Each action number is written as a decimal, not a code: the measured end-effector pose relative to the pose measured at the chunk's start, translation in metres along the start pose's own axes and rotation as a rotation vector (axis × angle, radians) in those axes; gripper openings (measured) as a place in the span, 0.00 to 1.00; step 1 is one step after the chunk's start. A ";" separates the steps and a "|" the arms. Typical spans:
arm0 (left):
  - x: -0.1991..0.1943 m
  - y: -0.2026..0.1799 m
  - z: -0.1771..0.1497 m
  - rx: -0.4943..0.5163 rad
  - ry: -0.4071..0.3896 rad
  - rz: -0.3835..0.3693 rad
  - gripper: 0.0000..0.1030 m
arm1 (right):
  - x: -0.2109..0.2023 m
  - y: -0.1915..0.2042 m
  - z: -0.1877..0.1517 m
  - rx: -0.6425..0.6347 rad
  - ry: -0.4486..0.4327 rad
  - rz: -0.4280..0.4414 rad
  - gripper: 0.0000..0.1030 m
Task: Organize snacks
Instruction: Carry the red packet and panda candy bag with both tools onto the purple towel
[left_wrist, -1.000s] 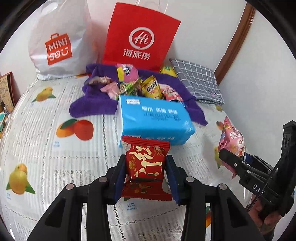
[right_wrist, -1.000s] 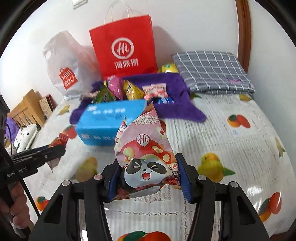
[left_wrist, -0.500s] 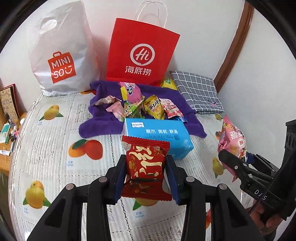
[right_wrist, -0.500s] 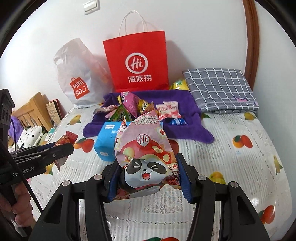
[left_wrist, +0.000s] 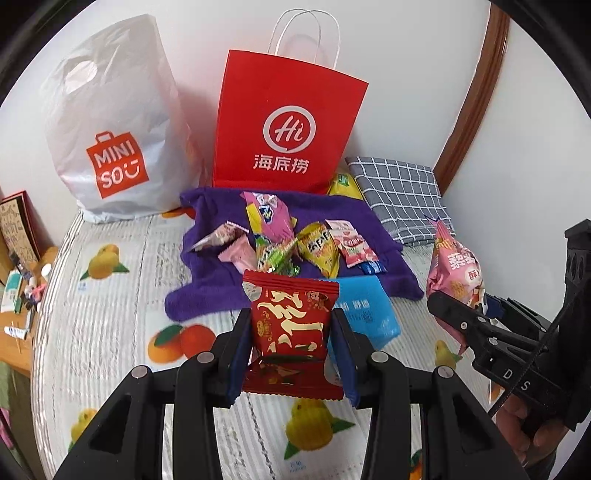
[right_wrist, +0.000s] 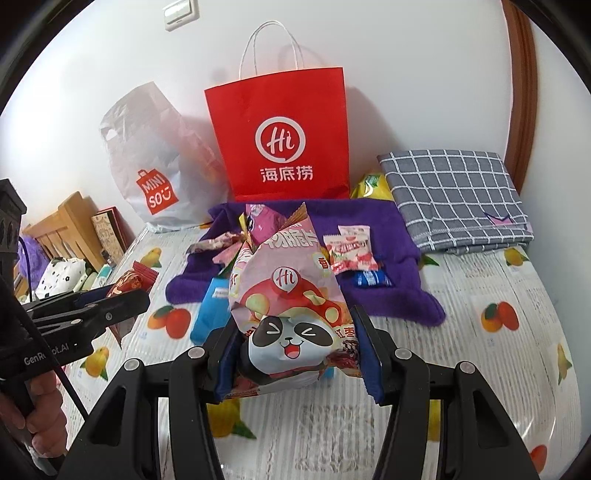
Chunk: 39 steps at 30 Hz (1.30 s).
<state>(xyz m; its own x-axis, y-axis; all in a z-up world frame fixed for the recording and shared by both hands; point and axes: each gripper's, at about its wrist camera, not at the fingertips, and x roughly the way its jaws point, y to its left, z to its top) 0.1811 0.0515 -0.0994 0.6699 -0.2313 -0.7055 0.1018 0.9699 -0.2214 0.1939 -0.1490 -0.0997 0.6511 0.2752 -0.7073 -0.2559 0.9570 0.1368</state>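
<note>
My left gripper (left_wrist: 291, 332) is shut on a red snack packet (left_wrist: 291, 317) with gold lettering, held above the fruit-print table. My right gripper (right_wrist: 299, 343) is shut on a pink panda snack bag (right_wrist: 291, 295); it also shows at the right of the left wrist view (left_wrist: 456, 273). Several loose snacks (left_wrist: 288, 240) lie on a purple towel (left_wrist: 207, 291) farther back. A blue tissue pack (left_wrist: 365, 310) lies in front of the towel. A red paper bag (left_wrist: 284, 125) and a white MINISO plastic bag (left_wrist: 114, 125) stand against the wall behind.
A folded grey checked cloth (right_wrist: 454, 199) lies at the back right, with a yellow packet (right_wrist: 371, 186) beside it. A wooden chair and boxes (right_wrist: 74, 236) stand off the table's left edge. The wall closes the back and right.
Both grippers have pulled back and risen with their packets held. The bags and towel now sit farther away and the bag tops have come into view.
</note>
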 end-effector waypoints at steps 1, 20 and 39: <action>0.002 0.001 0.004 0.001 0.000 0.003 0.38 | 0.004 -0.001 0.004 0.001 0.000 0.003 0.53; 0.039 0.006 0.051 0.017 0.005 0.030 0.38 | 0.049 -0.019 0.052 0.000 -0.012 -0.009 0.53; 0.067 0.026 0.068 0.004 0.031 0.058 0.38 | 0.096 -0.038 0.077 0.047 -0.012 -0.028 0.53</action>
<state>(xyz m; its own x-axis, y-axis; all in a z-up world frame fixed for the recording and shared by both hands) 0.2786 0.0661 -0.1060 0.6516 -0.1771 -0.7376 0.0666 0.9820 -0.1770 0.3213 -0.1518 -0.1199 0.6659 0.2492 -0.7032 -0.2040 0.9675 0.1496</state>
